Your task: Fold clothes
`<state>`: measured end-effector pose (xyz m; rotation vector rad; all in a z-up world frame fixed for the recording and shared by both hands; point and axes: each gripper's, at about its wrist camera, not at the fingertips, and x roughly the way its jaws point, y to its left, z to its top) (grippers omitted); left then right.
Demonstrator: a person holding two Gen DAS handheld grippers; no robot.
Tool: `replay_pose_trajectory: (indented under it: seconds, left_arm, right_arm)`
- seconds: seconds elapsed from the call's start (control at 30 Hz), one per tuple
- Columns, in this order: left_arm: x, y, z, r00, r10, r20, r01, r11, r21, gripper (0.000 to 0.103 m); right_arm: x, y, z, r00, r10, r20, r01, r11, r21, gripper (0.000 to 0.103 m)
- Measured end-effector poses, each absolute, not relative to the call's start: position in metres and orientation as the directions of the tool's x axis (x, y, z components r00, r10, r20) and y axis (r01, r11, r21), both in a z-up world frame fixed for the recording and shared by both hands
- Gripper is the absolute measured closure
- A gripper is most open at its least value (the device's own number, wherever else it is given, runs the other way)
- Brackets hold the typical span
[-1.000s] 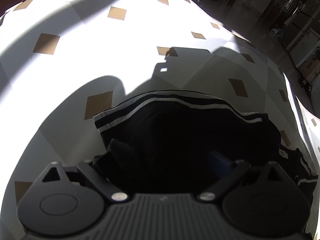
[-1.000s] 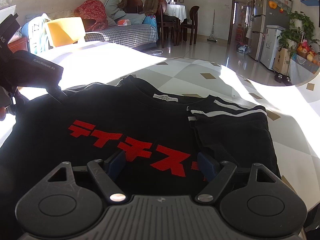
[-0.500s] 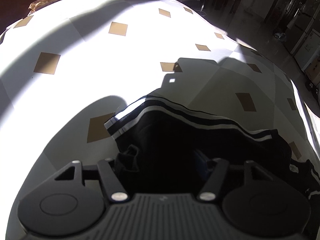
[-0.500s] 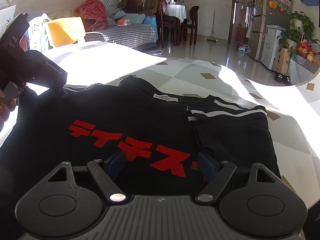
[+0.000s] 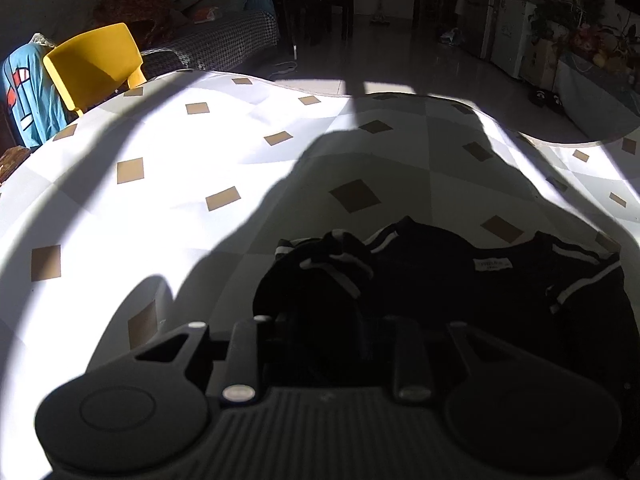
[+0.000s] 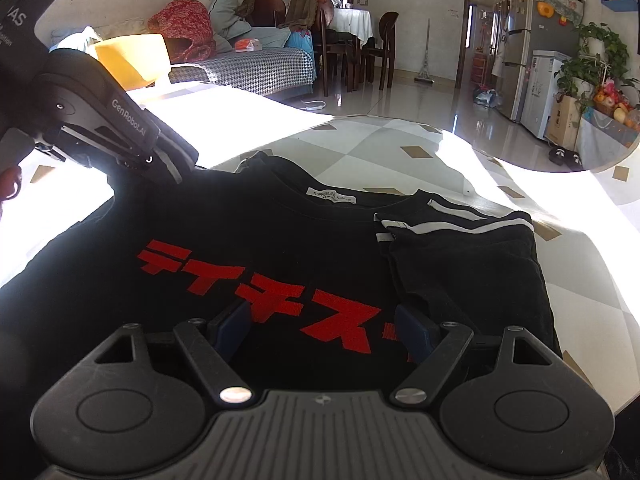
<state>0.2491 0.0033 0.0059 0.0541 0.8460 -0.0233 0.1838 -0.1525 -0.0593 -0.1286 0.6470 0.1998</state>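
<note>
A black T-shirt [image 6: 280, 224] with red print lies flat on the tiled tablecloth [image 6: 400, 148]. Its right sleeve [image 6: 460, 248], edged with white stripes, is folded in over the body. My left gripper [image 5: 320, 320] has its jaws closing on the bunched left sleeve [image 5: 328, 268] and holds it lifted off the table. In the right wrist view the left gripper [image 6: 176, 168] hangs over the shirt's left shoulder. My right gripper [image 6: 324, 320] stands open low over the shirt's hem, its blue pads on either side of the red letters.
A yellow chair [image 5: 96, 64] stands behind the table's far edge, with a sofa [image 6: 256, 68] and dining chairs beyond. The table's right edge [image 6: 600, 320] runs close to the shirt. A person's hand [image 6: 8, 184] shows at the left border.
The left gripper's jaws closed on the striped left sleeve, then rose and swung toward the shirt's middle, carrying the sleeve. The right gripper kept still.
</note>
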Motion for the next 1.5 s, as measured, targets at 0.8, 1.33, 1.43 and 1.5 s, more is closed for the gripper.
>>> replay_pose_trajectory:
  seconds: [0.8,1.33,1.43,1.5]
  left_arm:
    - [0.202,-0.009,0.030,0.698,-0.051,-0.714,0.083,0.996,0.010,0.029]
    - [0.208,-0.014,0.012,0.653,-0.043,-0.756,0.095,0.995,0.026,0.029]
    - [0.209,-0.012,0.002,0.638,-0.021,-0.770,0.072,0.997,0.032,0.039]
    - [0.210,-0.007,0.000,0.632,-0.021,-0.775,0.056,0.998,0.018,0.054]
  right_arm:
    - [0.184,-0.152,-0.059,0.780,0.144,-0.609,-0.224,0.973,-0.057,0.025]
    - [0.184,-0.152,-0.059,0.780,0.144,-0.610,-0.224,0.973,-0.057,0.025]
    - [0.184,-0.152,-0.059,0.780,0.144,-0.609,-0.224,0.973,-0.057,0.025]
    - [0.184,-0.152,-0.059,0.780,0.144,-0.609,-0.224,0.973,-0.057,0.025]
